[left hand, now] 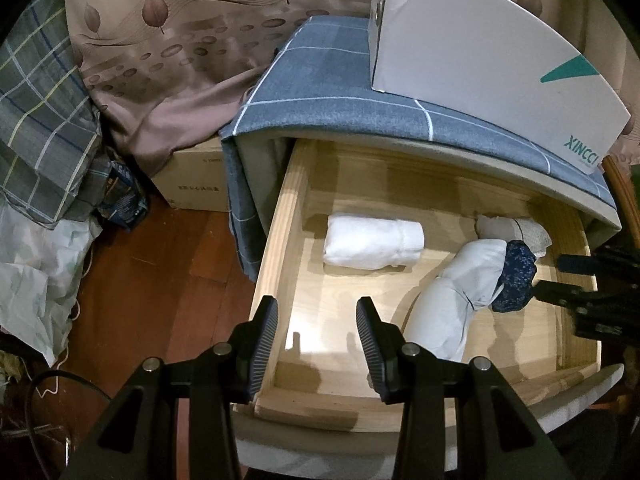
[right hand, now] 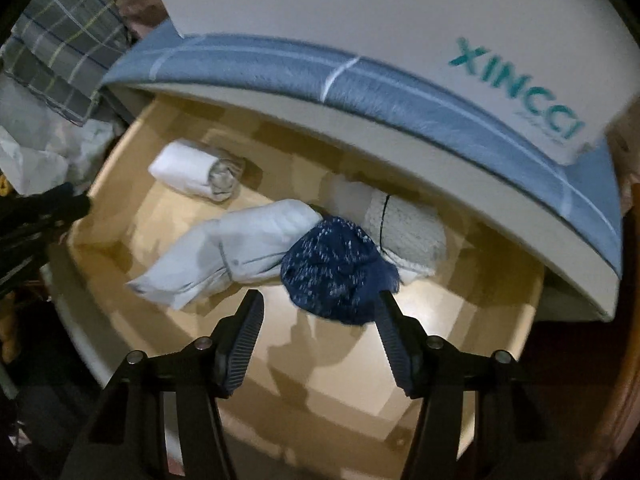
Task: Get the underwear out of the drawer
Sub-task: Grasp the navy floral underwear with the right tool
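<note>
With my right claw (right hand: 320, 312) spread just short of the blue roll (right hand: 336, 268) mid-drawer (right hand: 400, 416), and the left claw (left hand: 318, 320) spread idle over the front corner, I judge it light, soft and squashy, best pinched across its middle.

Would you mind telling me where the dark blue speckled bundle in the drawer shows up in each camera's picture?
Left wrist view: the dark blue bundle sits at the right, beside the right gripper entering from the edge.
Right wrist view: the bundle is at centre, just ahead of the jaws.
Shared landmark: the white box lettered XINCCI on top of the cabinet.
</note>
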Available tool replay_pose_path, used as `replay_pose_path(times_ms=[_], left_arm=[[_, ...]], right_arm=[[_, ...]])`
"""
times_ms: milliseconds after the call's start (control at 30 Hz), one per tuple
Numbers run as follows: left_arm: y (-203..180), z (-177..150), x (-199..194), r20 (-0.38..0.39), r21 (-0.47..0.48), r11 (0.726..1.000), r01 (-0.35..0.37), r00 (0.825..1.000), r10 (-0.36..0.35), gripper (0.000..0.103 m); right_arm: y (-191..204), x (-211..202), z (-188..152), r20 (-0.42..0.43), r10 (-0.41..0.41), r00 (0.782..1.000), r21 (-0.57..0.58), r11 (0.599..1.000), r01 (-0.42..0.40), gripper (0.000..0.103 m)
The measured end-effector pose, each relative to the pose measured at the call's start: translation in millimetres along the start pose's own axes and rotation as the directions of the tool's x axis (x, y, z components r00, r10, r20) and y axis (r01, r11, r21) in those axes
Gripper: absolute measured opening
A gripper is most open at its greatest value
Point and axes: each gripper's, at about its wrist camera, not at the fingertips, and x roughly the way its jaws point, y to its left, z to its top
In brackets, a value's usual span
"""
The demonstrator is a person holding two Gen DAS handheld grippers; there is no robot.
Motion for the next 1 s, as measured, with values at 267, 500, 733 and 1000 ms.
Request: replay_pose_path(times_ms=[267,500,733,1000], left_arm=[[0,0,2,-0.006,0.001,1.0,-0.001,1.0,0.001,0.042],[-3,1,4,-0.013,0.004,1.0,-0.005,1.0,0.005,0.042],[-3,1,5,-0.015,0.006,1.0,-0.005,1.0,0.006,0.042],[-3,0,5,-0.016,0.011,1.0,-0.007,1.0,0.007,0.042]], right_arm=[[5,43,12,-0.03,-0.078,0.997,-0.038,0.996,0.077,0.054],[6,69,13,-0.084,-0.069,0.994,-0.057,0.996,0.064,0.053],[-1,85,-8,-0.216,-0.085,0.973,-0.058,0.996,0.074,0.038],[-23,85,-39,-0.356,-0.102,0.929,0.012,0.993,0.114,0.038]])
